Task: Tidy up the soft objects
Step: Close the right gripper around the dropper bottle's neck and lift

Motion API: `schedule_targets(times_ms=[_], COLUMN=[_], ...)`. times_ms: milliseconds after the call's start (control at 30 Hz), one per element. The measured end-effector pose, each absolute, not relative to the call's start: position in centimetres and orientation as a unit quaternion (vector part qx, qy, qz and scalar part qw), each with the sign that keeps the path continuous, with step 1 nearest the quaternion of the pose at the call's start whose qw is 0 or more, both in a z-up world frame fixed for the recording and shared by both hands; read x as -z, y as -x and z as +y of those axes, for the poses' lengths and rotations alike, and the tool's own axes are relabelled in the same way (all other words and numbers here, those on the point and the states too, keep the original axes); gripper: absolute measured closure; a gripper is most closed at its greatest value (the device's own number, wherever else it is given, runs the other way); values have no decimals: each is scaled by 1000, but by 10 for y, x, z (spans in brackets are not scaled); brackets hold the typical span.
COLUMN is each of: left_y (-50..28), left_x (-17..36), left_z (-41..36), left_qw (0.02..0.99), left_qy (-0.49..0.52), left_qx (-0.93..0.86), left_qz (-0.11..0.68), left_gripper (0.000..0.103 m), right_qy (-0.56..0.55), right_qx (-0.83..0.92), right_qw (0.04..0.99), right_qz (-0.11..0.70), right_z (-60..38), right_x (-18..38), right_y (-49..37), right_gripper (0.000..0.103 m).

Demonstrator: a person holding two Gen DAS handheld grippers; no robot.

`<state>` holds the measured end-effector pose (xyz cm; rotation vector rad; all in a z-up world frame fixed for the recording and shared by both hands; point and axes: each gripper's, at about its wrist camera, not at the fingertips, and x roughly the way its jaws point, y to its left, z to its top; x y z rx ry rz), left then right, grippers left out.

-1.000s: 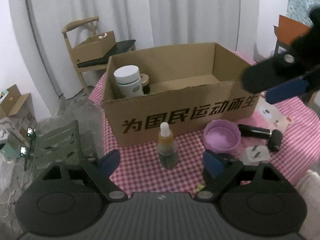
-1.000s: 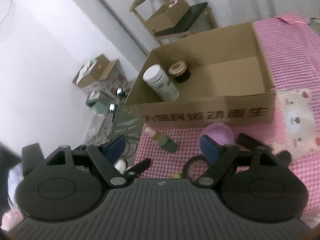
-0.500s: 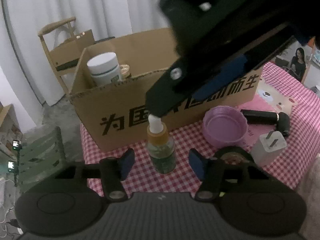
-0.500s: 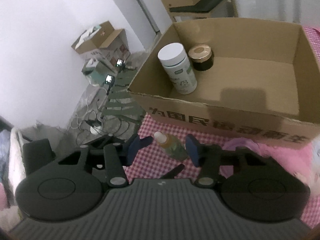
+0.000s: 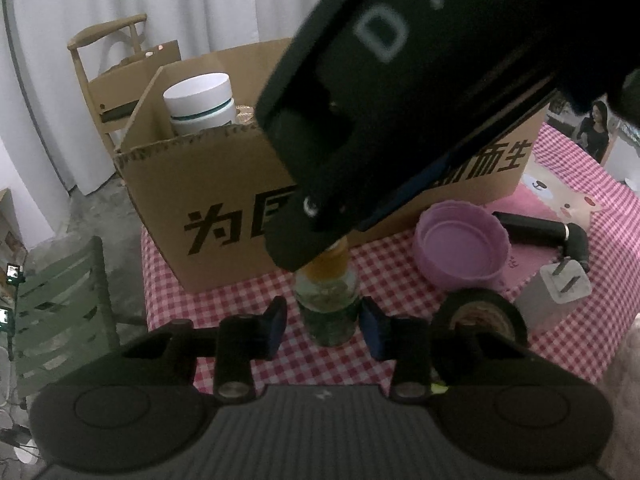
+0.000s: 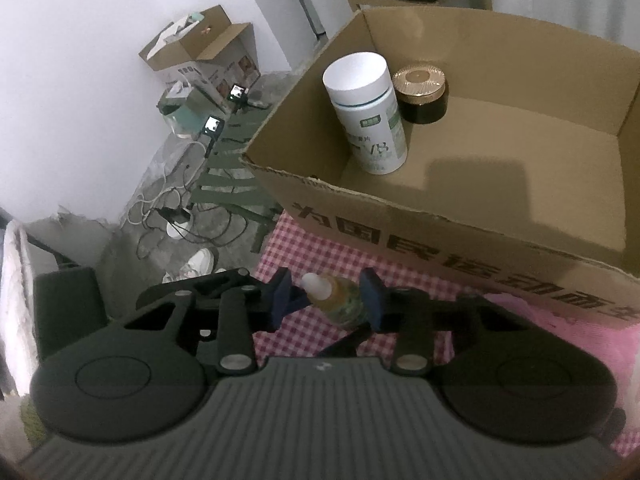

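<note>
The left wrist view looks level across the table at the dropper bottle (image 5: 326,304), close. The right wrist view looks steeply down on it (image 6: 340,298). Both share the cardboard box (image 5: 224,184) (image 6: 480,240).

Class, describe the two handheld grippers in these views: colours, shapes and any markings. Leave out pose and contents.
Both the left gripper and the right gripper are matte black, with a ribbed grey centre plate, two rounded side housings bearing circular discs, and silver pivot screws. Their fingers carry dark blue pads. White letters "DA" mark the right gripper's body. No cables or sleeves show.
</note>
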<state>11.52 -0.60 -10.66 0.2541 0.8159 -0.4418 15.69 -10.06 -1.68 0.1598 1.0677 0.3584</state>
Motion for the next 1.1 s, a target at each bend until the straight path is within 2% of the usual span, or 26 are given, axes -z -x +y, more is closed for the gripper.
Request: schedule_targets(times_ms=[200, 467, 833, 1100], left_y=[-118, -120, -116, -103], left_x=[108, 110, 104, 77], left_z=[-3, 0, 5, 5], left_qw=[886, 887, 890, 901], left_qy=[-120, -111, -104, -99], left_qx=[219, 223, 223, 217], left_qz=[392, 389, 384, 362], left_gripper=[68, 69, 70, 70], right_qy=[-64, -59, -49, -40], right_qx=[-167, -166, -162, -168], right_qw=[841, 841, 845, 860], right_qz=[511, 512, 508, 481], right_z=[-96, -95, -94, -94], right_x=[22, 25, 20, -6], right_y=[-159, -161, -157, -144], right_gripper=[73, 80, 82, 82])
